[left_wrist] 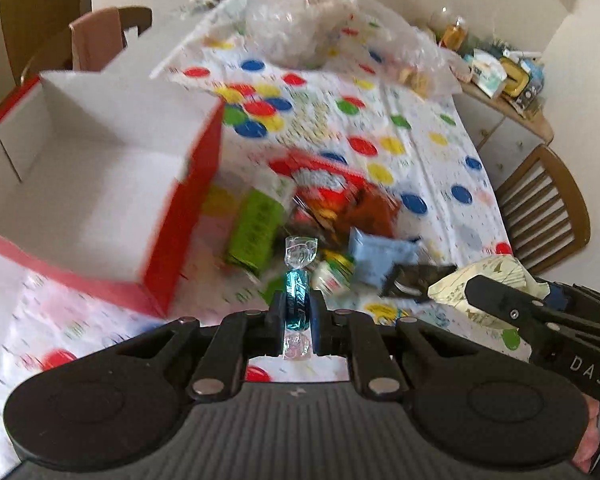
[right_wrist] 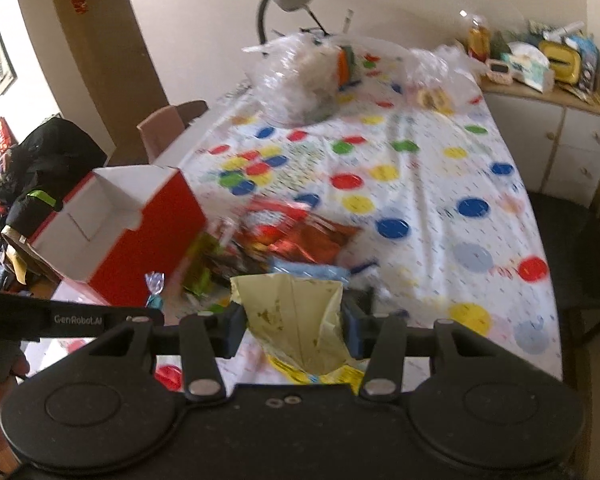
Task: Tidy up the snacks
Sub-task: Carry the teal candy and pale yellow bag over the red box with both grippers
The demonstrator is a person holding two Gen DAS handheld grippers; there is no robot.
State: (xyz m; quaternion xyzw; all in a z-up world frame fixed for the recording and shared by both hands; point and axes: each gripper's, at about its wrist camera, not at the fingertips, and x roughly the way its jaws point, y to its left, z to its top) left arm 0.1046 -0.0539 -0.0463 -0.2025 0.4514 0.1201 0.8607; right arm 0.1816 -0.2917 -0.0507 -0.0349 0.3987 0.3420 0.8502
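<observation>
While aloft, teal candy [left_wrist: 297,294] pinched upright between left tongs [left_wrist: 296,312].

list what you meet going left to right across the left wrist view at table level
open red cardboard box with white inside → green snack packet → teal wrapped candy in the left tongs → light blue packet → pale yellow packet

The left claw [left_wrist: 297,314] is matte black, with 2 round discs on a ribbed grey housing, silver pivot pins on angled link arms, and blue pads inside its fingers. The right claw [right_wrist: 296,322] has the same black linkage, silver pins and blue pads, and "DAS" in white on its side.
</observation>
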